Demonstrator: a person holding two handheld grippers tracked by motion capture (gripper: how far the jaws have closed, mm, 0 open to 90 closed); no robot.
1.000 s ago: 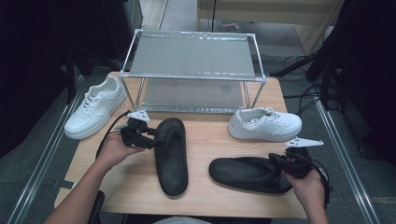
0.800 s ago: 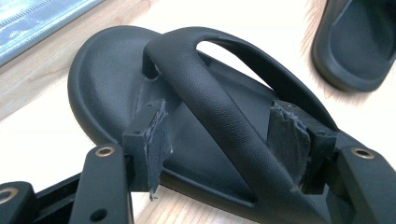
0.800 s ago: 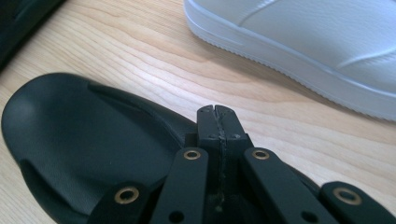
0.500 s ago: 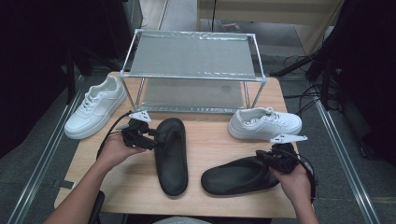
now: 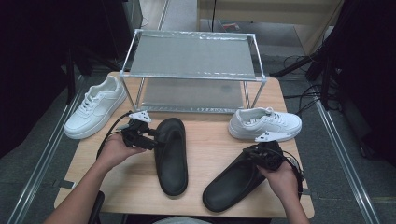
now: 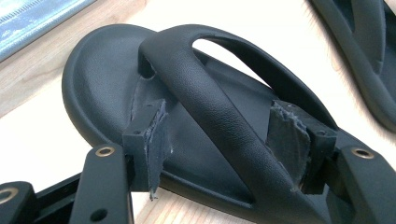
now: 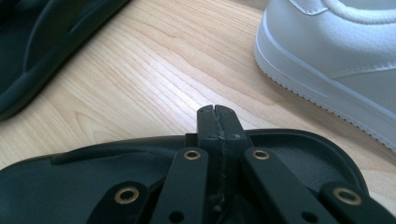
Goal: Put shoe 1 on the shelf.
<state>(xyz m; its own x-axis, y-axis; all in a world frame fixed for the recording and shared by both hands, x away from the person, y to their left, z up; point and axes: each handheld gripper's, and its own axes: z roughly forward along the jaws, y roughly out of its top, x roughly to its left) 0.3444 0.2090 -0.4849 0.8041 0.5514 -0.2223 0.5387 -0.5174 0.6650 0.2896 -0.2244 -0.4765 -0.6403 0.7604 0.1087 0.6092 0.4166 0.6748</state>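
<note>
So the wooden table [image 5: 212,140] has four pieces of footwear on it: two black rubbery slippers and two white sneakers. Behind them stands one metal shoe rack [image 5: 194,56] with two flat grey mesh shelves on thin silver legs, and both shelves are bare. The left sneaker [image 5: 95,112] sits at the table's left edge beside the rack's leg, and the right sneaker [image 5: 265,125] lies sideways in front of the rack's right leg, just beyond the right hand. The left slipper [image 5: 171,156] lies lengthwise near the middle of the table, toe pointing toward the rack. The left gripper [image 5: 145,138] comes at it from the side; in the left gripper view its pads [image 6: 152,140] stand wide apart on either side of the slipper's thick strap [image 6: 210,93], with the strap between them and a gap at each side, so nothing is pinched. Those pads look like rough, torn dark foam. The strap has a fine leathery grain, while the footbed is smooth and matte. The right slipper [image 5: 233,182] lies slanted at the front right of the table, its heel end near the table's front edge. The right gripper [image 5: 262,156] sits at its far end, and in the right gripper view the jaws are pressed tight together right over the slipper's rim [image 7: 116,144], with light wood grain and the sneaker's white ridged sole [image 7: 327,100] just beyond. Whether any of the slipper is caught between those jaws I can't tell.
</note>
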